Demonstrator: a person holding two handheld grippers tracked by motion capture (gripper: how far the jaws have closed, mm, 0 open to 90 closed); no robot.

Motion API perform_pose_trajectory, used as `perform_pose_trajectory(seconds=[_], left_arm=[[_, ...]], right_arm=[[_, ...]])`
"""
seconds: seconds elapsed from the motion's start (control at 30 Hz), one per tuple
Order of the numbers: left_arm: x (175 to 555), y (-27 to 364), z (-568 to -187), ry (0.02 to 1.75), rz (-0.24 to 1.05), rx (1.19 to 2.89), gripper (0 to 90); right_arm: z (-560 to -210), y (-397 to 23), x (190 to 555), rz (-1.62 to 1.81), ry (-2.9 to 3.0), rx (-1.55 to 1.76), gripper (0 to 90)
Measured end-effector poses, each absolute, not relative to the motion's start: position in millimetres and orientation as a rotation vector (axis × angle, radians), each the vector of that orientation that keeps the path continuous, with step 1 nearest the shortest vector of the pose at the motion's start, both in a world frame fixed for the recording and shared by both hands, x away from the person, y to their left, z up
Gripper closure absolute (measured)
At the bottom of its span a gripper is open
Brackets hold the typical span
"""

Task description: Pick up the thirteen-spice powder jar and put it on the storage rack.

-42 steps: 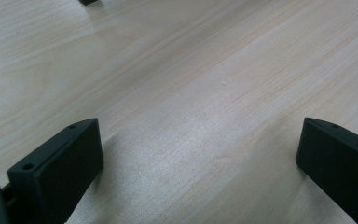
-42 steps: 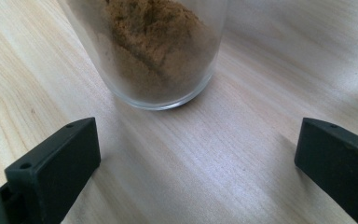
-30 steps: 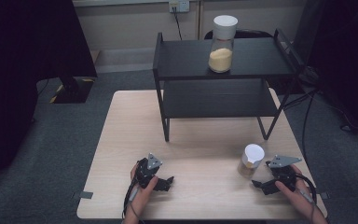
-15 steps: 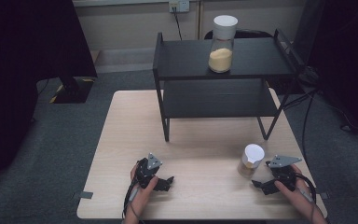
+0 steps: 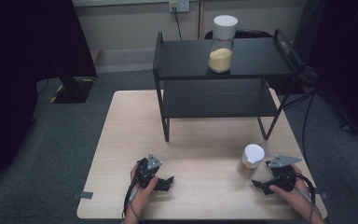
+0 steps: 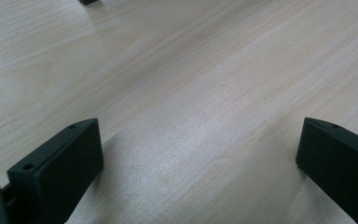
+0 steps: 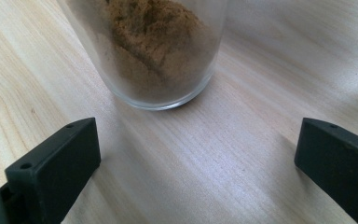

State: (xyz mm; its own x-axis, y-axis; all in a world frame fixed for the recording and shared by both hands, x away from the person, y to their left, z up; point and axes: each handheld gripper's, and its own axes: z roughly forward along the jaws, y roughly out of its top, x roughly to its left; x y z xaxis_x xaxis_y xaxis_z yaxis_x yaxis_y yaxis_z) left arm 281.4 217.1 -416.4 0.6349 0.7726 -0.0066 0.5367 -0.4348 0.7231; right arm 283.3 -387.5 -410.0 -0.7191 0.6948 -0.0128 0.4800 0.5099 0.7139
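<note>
A short glass jar [image 5: 251, 160] with a white lid and brown powder stands on the wooden table [image 5: 205, 144] near its front right. My right gripper [image 5: 260, 183] rests on the table just in front of it, open and empty; in the right gripper view the jar's base [image 7: 156, 51] stands a little beyond the wide-apart jaws. My left gripper [image 5: 166, 181] lies open at the front left with bare wood [image 6: 200, 130] between its jaws. A taller jar [image 5: 223, 44] with a white lid and yellow powder stands on the top of the black shelf [image 5: 186, 65].
The black two-tier shelf [image 5: 270, 100] takes up the back of the table; its lower tier holds nothing. Its legs [image 5: 166, 130] stand mid-table. Cables [image 5: 307, 121] hang off the right side. Grey carpet surrounds the table.
</note>
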Motion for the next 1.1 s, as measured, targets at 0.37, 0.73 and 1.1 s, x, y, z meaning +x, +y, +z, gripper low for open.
perform_pose_trajectory(seconds=[0.37, 0.73, 1.1], left_arm=[[281.5, 217.1, -416.3, 1.017, 0.427, 2.145, 0.2], [281.4, 217.1, -416.4, 1.017, 0.427, 2.145, 0.2], [281.4, 217.1, -416.4, 1.017, 0.427, 2.145, 0.2]], right_arm=[[-406.5, -385.9, 285.7, 1.041, 2.467, 0.966, 1.6], [-392.4, -381.6, 289.3, 1.075, 2.463, 0.927, 1.3], [-385.6, -379.4, 295.0, 1.164, 2.445, 0.915, 1.1]])
